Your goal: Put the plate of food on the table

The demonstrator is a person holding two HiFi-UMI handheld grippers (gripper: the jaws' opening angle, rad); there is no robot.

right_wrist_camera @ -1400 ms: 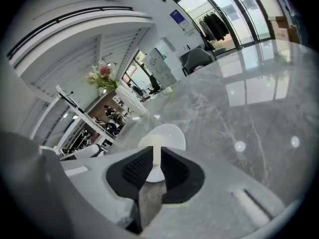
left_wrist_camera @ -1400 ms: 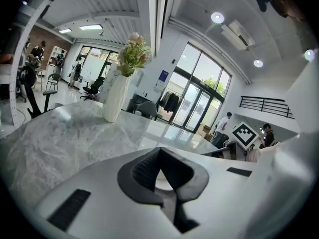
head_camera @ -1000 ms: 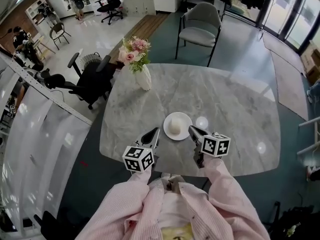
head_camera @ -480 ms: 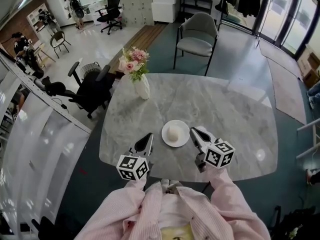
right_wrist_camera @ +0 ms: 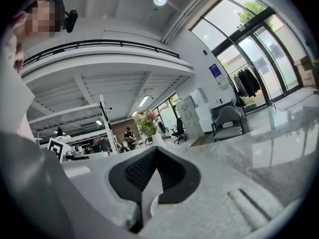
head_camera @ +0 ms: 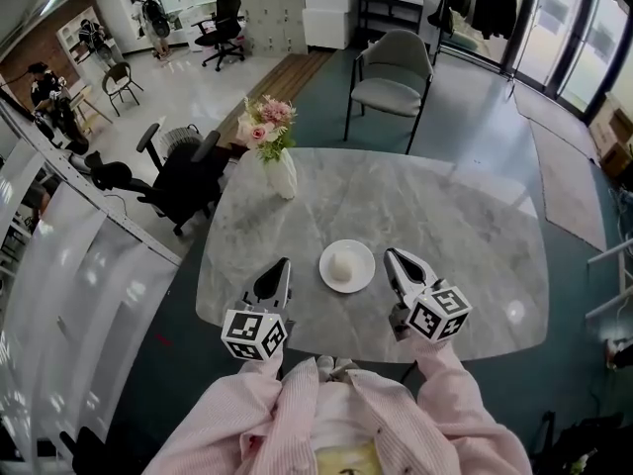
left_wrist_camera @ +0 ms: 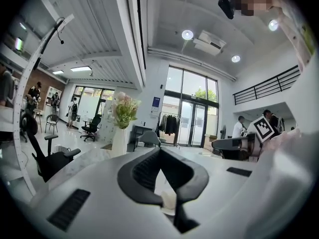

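Shows the left gripper (head_camera: 277,270) at the near left of a marble table (head_camera: 445,216), clenched with its pad tips together and nothing between them. Shows the right gripper (head_camera: 396,258) at the near right, likewise clamped closed and carrying nothing. Sets both low over the tabletop, pointing away from the person, each a little apart from the thing lying between them.

Finds the plate of food (head_camera: 347,265) sitting flat on the table between the two grippers, toward the near edge. Small, round and white, with one pale rounded mound in its middle. Touched by neither gripper. Glimpsed as a sliver of white low behind the closed jaws in each gripper view.

Farther out, toward the far left of the table, a white vase of pink flowers (head_camera: 281,171), well apart from the plate. Beyond the far edge, a grey armchair (head_camera: 394,67). Off the left side, a black office chair (head_camera: 178,171). At the bottom of the head view, pink striped sleeves (head_camera: 297,404) leading up to the grippers.

Judged from this, placing looks done: plate resting on the table and out of any grasp. Seemingly left only to draw both grippers clear without nudging the plate.
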